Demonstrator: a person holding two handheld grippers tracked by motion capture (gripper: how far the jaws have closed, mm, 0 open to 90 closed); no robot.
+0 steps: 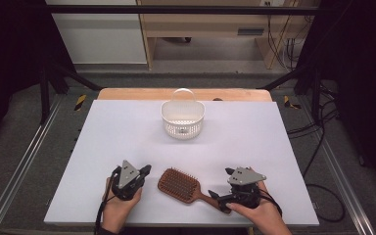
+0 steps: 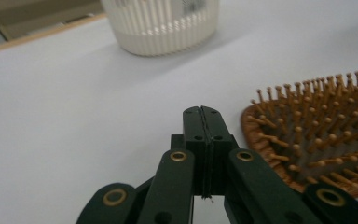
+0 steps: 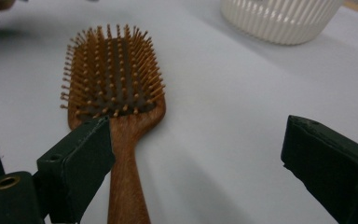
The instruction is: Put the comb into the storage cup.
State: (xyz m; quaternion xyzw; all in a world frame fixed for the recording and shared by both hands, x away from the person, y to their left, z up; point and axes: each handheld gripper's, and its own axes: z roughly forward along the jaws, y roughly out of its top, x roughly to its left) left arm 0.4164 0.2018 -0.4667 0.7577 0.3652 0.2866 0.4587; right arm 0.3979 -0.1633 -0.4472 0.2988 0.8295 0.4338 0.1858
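Observation:
A wooden paddle hairbrush (image 1: 178,185) lies bristles up near the front of the white table (image 1: 127,127), its handle pointing toward my right gripper. My right gripper (image 1: 221,183) is open at the handle's end. In the right gripper view the handle (image 3: 126,182) runs just inside the left of the two fingers (image 3: 81,158), with a wide gap to the other, and the brush head (image 3: 114,74) lies ahead. My left gripper (image 1: 147,170) is shut with nothing in it, just left of the brush head (image 2: 326,140); its jaws are pressed together.
A white slatted basket (image 1: 182,120) with a loop handle stands at the middle back of the table, also seen ahead of both grippers (image 2: 163,23) (image 3: 279,16). Bare white surface lies between the brush and the basket. The table's wooden back edge (image 1: 127,94) shows behind.

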